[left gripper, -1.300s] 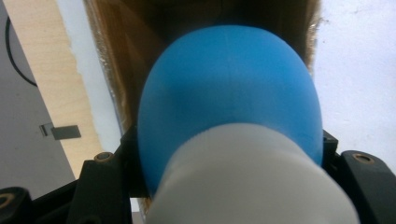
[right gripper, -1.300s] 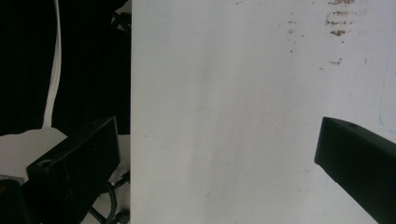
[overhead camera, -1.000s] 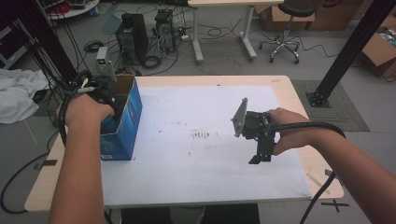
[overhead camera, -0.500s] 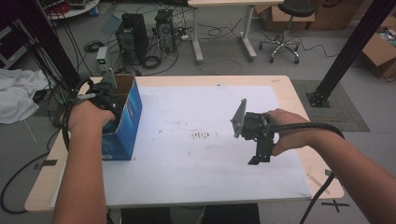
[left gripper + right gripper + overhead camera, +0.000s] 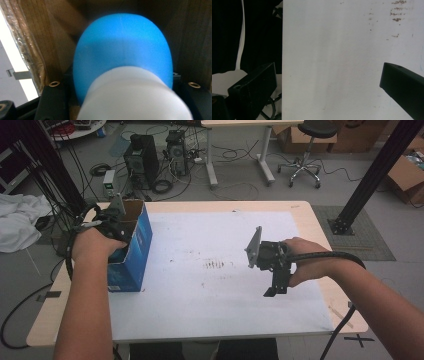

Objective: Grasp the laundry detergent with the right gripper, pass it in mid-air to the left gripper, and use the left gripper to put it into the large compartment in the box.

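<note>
The blue bottle (image 5: 120,50) with its white cap (image 5: 132,97) sits inside the open cardboard box (image 5: 131,251) at the left edge of the table (image 5: 300,215), and your left gripper (image 5: 114,222) is reaching down into that box from above. In the left gripper view the bottle's rounded blue body lies straight ahead, blurred by closeness, with the cap nearest the camera and the brown inner walls of the box on both sides. Your jaws are drawn in tight against the bottle's two flanks, pinching it between them. Your left hand (image 5: 95,247) rests over the box's near corner, and the box itself, blue on the outside, stands on the left margin of the white sheet (image 5: 200,305) that covers most of the tabletop.

Moving right, the middle of the sheet carries a small patch of brown marks (image 5: 216,265). Well apart from the box, your right gripper (image 5: 272,292) hangs above the sheet's right half, held in your right hand (image 5: 307,260) with its jaws pointing down and towards you. In the right gripper view those two black jaws stand spread wide with nothing between them, looking down on the near edge of the sheet and the dark floor beyond it.
</note>
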{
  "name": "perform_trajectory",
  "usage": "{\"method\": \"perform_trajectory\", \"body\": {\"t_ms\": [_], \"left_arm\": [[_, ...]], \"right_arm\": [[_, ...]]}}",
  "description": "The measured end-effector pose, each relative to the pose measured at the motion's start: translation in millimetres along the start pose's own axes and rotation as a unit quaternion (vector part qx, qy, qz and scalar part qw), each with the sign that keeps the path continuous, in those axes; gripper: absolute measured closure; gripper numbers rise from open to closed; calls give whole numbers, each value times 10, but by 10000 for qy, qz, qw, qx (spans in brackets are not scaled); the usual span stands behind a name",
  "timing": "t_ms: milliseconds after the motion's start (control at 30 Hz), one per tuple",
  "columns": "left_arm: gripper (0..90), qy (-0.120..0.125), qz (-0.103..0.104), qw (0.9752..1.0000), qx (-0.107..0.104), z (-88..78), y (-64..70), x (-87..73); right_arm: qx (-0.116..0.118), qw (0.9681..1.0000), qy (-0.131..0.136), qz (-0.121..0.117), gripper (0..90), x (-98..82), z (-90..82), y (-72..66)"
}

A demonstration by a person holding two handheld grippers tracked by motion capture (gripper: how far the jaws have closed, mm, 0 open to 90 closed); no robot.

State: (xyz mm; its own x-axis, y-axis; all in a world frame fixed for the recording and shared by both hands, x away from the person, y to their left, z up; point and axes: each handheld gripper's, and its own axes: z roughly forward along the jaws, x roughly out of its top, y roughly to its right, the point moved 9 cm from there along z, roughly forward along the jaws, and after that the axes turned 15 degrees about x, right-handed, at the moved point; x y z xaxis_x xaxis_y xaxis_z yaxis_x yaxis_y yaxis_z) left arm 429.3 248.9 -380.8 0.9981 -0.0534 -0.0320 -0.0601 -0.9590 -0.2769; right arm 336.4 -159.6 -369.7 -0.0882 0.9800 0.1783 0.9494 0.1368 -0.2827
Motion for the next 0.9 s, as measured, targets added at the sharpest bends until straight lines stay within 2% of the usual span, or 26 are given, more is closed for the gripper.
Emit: {"method": "perform_trajectory", "body": {"t_ms": [433, 667, 767, 900], "left_arm": [[307, 67, -21, 9999, 111, -19, -5, 0], [307, 89, -71, 9999, 99, -86, -26, -5], [307, 23, -161, 9998, -59, -114, -35, -28], [306, 131, -124, 9998, -45, -184, -55, -28]], "right_arm": [[11, 10000, 0, 8, 12, 2, 7, -6], [1, 10000, 1, 13, 11, -6, 1, -10], [27, 10000, 13, 28, 8, -5, -6, -17], [17, 10000, 17, 8, 9, -3, -20, -24]]}}
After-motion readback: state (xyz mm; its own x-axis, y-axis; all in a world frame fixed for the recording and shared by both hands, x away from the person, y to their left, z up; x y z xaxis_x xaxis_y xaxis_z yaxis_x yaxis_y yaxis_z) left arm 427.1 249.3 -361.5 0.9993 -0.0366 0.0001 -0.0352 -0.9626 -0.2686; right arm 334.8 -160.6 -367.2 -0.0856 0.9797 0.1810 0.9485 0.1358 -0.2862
